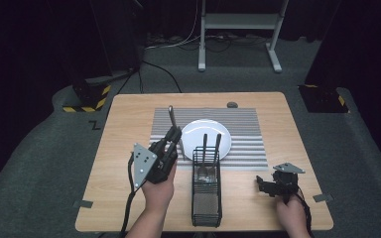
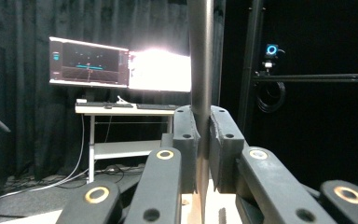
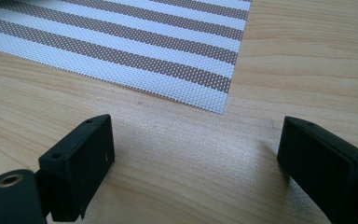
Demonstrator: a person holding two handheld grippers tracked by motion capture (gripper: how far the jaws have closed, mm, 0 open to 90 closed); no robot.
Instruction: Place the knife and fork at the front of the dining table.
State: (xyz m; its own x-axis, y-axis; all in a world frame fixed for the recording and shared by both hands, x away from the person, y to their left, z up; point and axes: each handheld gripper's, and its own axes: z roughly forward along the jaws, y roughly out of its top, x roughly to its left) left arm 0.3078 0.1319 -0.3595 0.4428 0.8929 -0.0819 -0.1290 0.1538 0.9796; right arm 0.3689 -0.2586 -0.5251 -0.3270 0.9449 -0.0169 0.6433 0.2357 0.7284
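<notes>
My left gripper (image 1: 174, 134) is shut on a long metal piece of cutlery (image 1: 170, 115) and holds it upright above the left part of the striped placemat (image 1: 248, 144). In the left gripper view the metal handle (image 2: 200, 56) rises straight up from between the two black pads (image 2: 186, 140). Which end is up I cannot tell. A white plate (image 1: 193, 130) lies on the placemat just right of this gripper. My right gripper (image 1: 261, 184) rests low at the table's front right, jaws open over bare wood (image 3: 196, 158), with nothing between them.
A black wire basket (image 1: 206, 203) stands in front of the plate with two more utensils (image 1: 204, 146) upright at its far end. A small dark object (image 1: 232, 104) lies at the table's far edge. The placemat corner (image 3: 214, 100) is just ahead of the right gripper.
</notes>
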